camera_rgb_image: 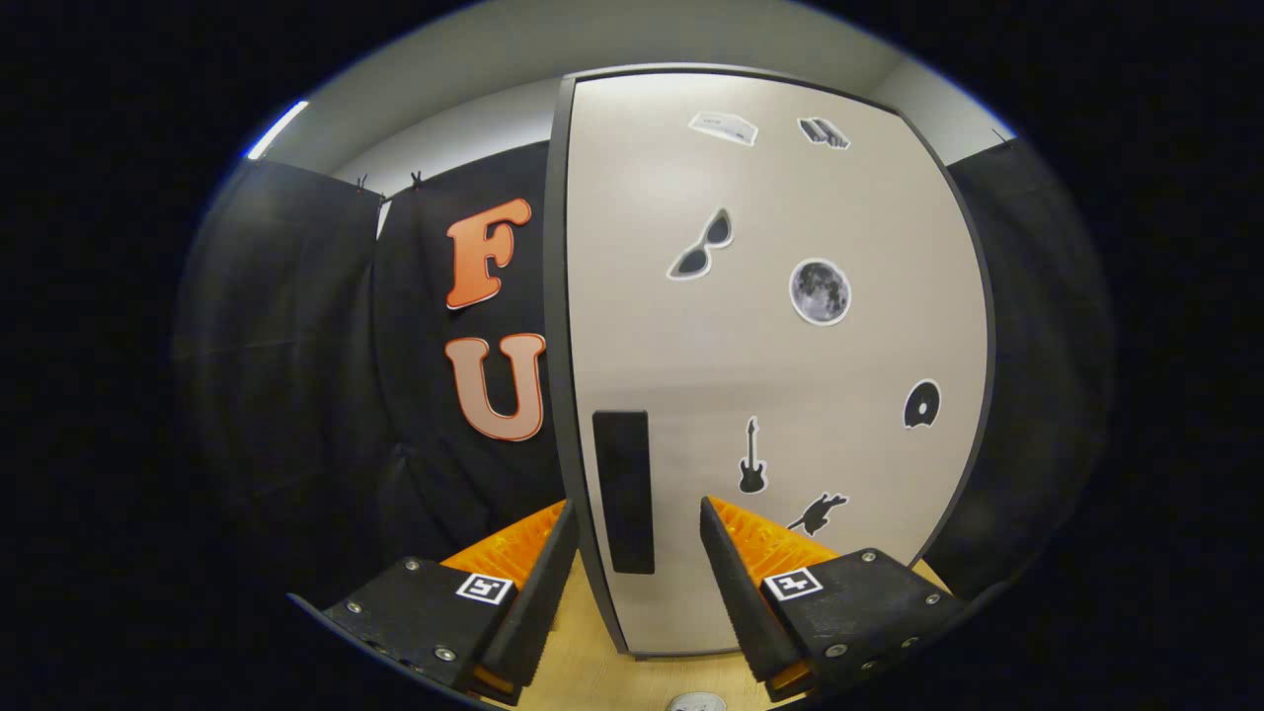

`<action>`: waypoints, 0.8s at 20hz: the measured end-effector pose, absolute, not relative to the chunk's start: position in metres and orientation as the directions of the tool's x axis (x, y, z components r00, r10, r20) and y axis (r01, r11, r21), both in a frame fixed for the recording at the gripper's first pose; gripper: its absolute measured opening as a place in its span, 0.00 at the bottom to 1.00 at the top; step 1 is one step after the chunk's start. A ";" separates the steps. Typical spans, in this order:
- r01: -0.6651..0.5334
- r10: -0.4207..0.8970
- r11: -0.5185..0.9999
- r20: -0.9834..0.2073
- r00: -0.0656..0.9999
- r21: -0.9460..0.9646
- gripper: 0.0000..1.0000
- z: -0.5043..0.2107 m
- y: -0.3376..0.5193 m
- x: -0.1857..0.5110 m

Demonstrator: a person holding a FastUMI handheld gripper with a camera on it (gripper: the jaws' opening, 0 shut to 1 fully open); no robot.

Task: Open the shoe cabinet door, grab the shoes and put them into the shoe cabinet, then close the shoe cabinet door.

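The shoe cabinet door (pixel 780 375) is a pale grey panel with a dark rim and several stickers on it, standing upright just ahead of me. A black vertical handle (pixel 624 491) sits near its left edge, low down. My gripper (pixel 637 513) is open, and its fingers straddle the door's left edge and the handle: one finger lies to the left of the edge, the other in front of the door to the right of the handle. Neither finger presses on the handle. The door looks shut or nearly so.
The cabinet stands on a light wooden surface (pixel 592 671). Black cloth walls hang to the left (pixel 296 375) and to the right (pixel 1037 346) of the cabinet. A small round grey object (pixel 696 703) lies on the wood below the fingers.
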State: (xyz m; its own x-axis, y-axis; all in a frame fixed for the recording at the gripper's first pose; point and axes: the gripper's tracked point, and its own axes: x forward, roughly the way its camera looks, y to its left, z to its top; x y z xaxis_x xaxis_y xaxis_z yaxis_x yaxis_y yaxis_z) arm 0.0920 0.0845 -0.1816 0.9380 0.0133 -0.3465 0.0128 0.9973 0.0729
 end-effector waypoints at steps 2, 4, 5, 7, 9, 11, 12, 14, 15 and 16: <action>0.034 -0.002 0.996 -0.376 0.926 0.078 0.70 -0.202 0.089 0.106; 0.051 -0.008 0.994 -0.402 0.916 0.094 0.60 -0.216 0.093 0.116; 0.071 -0.023 0.992 -0.414 0.910 0.100 0.57 -0.223 0.093 0.121; 0.114 -0.058 0.987 -0.416 0.907 0.111 0.44 -0.224 0.092 0.123; 0.116 -0.072 0.990 -0.409 0.910 0.083 0.36 -0.226 0.091 0.122; 0.106 -0.059 0.990 -0.417 0.907 0.089 0.29 -0.227 0.091 0.119; 0.095 -0.045 0.991 -0.421 0.906 0.098 0.24 -0.226 0.092 0.115; 0.064 -0.017 0.993 -0.409 0.912 0.100 0.20 -0.220 0.093 0.101; 0.051 -0.007 0.994 -0.401 0.916 0.099 0.19 -0.217 0.092 0.089; 0.038 0.007 0.994 -0.397 0.918 0.104 0.19 -0.214 0.088 0.074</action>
State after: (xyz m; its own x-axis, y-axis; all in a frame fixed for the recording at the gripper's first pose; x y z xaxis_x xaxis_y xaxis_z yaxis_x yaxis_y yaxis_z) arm 0.0738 0.0884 -0.2143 0.9178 0.0066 -0.3969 0.0377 0.9939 0.1038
